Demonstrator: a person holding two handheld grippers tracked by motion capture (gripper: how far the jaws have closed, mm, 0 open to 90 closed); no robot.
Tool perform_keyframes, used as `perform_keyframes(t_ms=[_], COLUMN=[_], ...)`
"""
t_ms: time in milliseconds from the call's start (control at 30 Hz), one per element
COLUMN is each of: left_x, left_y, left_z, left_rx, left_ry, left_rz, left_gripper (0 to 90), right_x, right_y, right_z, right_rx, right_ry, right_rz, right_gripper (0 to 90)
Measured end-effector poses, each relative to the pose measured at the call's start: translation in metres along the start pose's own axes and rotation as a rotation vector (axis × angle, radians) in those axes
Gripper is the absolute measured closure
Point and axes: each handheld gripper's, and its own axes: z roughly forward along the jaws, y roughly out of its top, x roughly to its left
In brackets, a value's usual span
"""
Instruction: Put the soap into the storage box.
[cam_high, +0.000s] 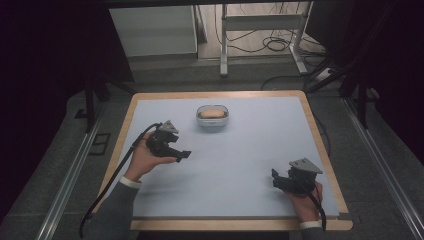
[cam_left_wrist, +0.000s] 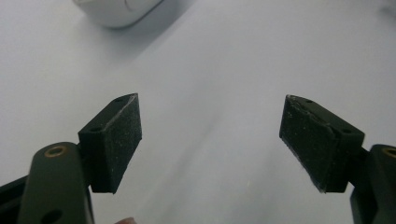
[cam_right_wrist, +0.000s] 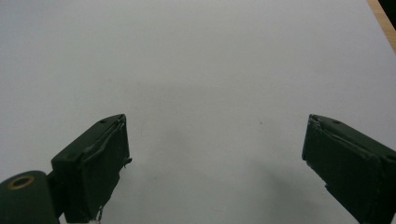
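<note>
The big pale tabletop (cam_high: 235, 165) has one thing on it: a small white bowl (cam_high: 213, 117) with something tan, maybe bread (cam_high: 212, 113), inside. It sits near the far middle. I think I am at the reaching step. My left gripper (cam_high: 184, 155) is just beside the bowl, apart from it, with its fingers (cam_left_wrist: 116, 140) spread and nothing between them. My right gripper (cam_high: 274, 175) rests near the close right corner, fingers (cam_right_wrist: 98, 163) spread and holding nothing too. Next, I would move the left one up to the bowl and line it up.
</note>
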Motion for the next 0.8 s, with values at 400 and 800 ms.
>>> perform_keyframes(t_ms=[400,800], left_x=[-0.002,-0.005], left_y=[-0.048,-0.066], left_z=[-0.008,-0.006], left_rx=[-0.020,-0.045], left_ry=[0.000,0.008], left_rz=[-0.084,-0.120], left_gripper=[19.3,20.0], right_x=[0.000,0.001], right_y=[0.000,0.000], right_z=[0.000,0.000], right_rx=[0.001,0.004], right_ry=[-0.003,-0.006], right_rz=[-0.004,-0.009], right_gripper=[7.4,7.4])
